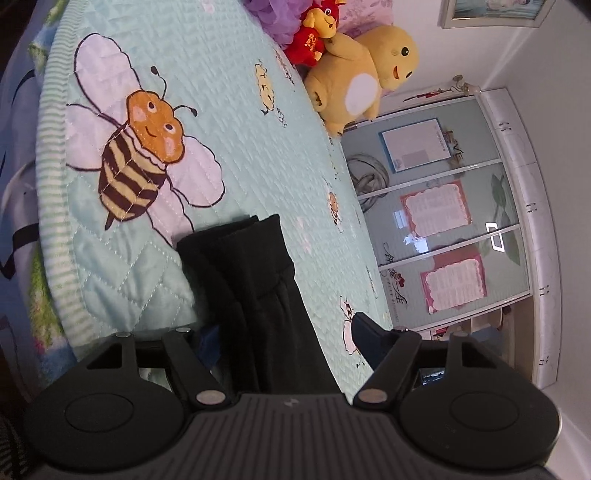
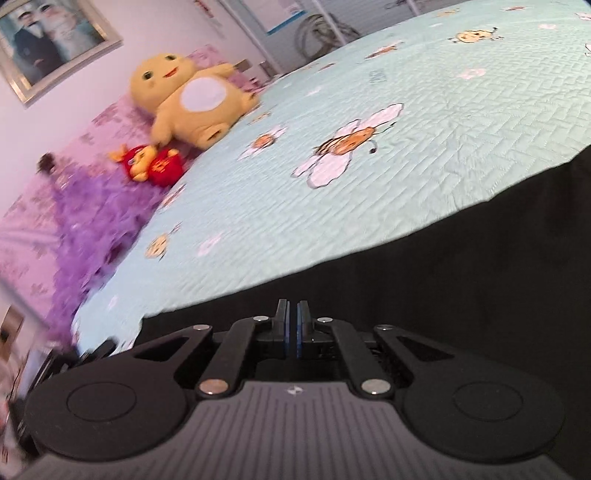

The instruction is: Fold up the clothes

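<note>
Plainly, the black garment (image 1: pixel 255 295) lies on the quilted bee-print bedspread (image 1: pixel 229 92) at the bed's near edge, a bunched, doubled-over end reaching up from between the fingers of the left gripper (image 1: pixel 280 332). In the right wrist view the same dark cloth (image 2: pixel 424 277) spreads flat and wide along the near edge, under and ahead of the right gripper (image 2: pixel 291 325).

The left gripper's jaws stand well apart with the garment between them; the right-hand finger (image 1: pixel 369 339) shows clear of the cloth, while the other fingertip is hidden behind the fabric, so no pinch is evident. The right gripper's jaws are drawn together to a thin slit, and I cannot make out any fabric caught in that slit; black on black hides it.

The risks, as I judge them: if the right gripper has closed on nothing, a lift would leave the cloth behind and the fold would not form. If the left closes on the thick bunched end, it may take only the top layer, and the layers would slide apart. The garment sits close to the bed's edge, so a careless tug could drag it off. The yellow plush toy (image 1: pixel 362 77) and red plush toy (image 1: pixel 317 33) by the far edge are well apart from it.
</note>
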Demonstrator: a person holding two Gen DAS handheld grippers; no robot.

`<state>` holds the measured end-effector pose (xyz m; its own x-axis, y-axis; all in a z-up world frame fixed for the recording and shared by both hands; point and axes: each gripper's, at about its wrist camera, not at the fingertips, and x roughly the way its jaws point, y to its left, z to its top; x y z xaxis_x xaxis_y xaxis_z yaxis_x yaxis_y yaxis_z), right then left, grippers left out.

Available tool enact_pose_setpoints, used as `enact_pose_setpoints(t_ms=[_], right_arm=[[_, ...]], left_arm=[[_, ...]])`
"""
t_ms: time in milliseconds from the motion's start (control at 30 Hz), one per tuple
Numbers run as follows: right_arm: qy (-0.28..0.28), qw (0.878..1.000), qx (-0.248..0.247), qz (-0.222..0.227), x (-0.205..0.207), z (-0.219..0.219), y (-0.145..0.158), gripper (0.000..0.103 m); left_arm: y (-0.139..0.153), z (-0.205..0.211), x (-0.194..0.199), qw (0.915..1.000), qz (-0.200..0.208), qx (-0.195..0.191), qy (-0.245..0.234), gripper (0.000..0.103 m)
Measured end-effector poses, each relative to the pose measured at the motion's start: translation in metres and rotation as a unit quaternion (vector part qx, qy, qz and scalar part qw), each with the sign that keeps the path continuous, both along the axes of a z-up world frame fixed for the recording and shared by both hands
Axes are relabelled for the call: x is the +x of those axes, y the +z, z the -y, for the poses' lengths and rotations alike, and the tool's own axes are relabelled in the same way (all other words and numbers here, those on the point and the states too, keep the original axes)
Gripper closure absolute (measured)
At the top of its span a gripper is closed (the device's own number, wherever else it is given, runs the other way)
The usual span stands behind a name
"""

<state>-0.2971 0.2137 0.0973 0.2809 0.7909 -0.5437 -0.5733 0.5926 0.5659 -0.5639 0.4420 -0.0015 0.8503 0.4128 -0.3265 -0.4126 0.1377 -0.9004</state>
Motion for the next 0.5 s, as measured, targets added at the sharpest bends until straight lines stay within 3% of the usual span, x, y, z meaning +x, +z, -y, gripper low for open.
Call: enact_pose_setpoints(t_ms=[67, 133, 167, 200, 233, 300, 500], right_arm=[[-0.005, 1.0, 0.005, 0.001, 0.007, -0.008, -0.001, 0.102], [-0.005, 1.0, 0.005, 0.011, 0.009, -0.015, 0.0, 0.102], [-0.006, 1.0, 0.003, 0.015, 0.01, -0.019, 0.0, 0.102], [-0.006, 1.0, 0.0, 0.019, 0.011, -0.022, 0.0, 0.102], [-0.008, 1.0, -0.003, 0.022, 0.012, -0.026, 0.0, 0.103], [-0.016, 1.0, -0.013, 0.019, 0.015, -0.03, -0.006, 0.103], [-0.024, 0.998, -0.053, -0.001, 0.021, -0.042, -0.031, 0.103]], left_arm=[[0.001, 0.0, 0.002, 0.9999, -0.009, 0.006, -0.002, 0.031], [-0.001, -0.001, 0.002, 0.9997, -0.025, 0.004, 0.0, 0.042], [-0.002, -0.002, 0.002, 0.9995, -0.033, 0.0, 0.003, 0.058], [-0.005, -0.003, 0.001, 0.9992, -0.039, -0.007, 0.006, 0.081], [-0.011, -0.006, -0.001, 0.999, -0.038, -0.022, 0.009, 0.087], [-0.016, -0.01, -0.004, 0.9988, -0.031, -0.036, 0.011, 0.087], [-0.014, -0.01, -0.005, 0.9986, -0.047, -0.022, 0.006, 0.086]])
